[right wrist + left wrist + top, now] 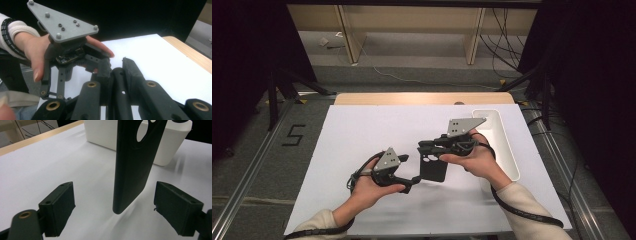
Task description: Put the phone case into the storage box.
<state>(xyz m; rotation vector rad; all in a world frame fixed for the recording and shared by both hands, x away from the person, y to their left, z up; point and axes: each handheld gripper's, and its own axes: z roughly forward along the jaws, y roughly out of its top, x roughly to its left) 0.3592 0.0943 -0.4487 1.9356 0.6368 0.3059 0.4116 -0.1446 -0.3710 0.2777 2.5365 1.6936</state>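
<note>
Between the wide-spread jaws of the left gripper (pixel 409 186), a black phone case (pixel 132 167) is hanging, gripped edgewise by the right gripper (pixel 116 65).

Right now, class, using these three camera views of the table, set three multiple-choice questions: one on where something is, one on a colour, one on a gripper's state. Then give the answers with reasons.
1. Where does the white bin stand?
A. at the table's right edge
B. at its left edge
C. on the floor

2. What colour is the phone case?
A. white
B. black
C. red

3. How does the left gripper stand?
A. shut on the case
B. shut on nothing
C. open, with the case hanging between its jaws, touching neither

Answers:
1. A: the high view shows the bin along the right side of the white table.
2. B: it is black in the left gripper view and the high view.
3. C: the left gripper view shows clear gaps on both sides of the case, which the right gripper holds clamped.
</note>
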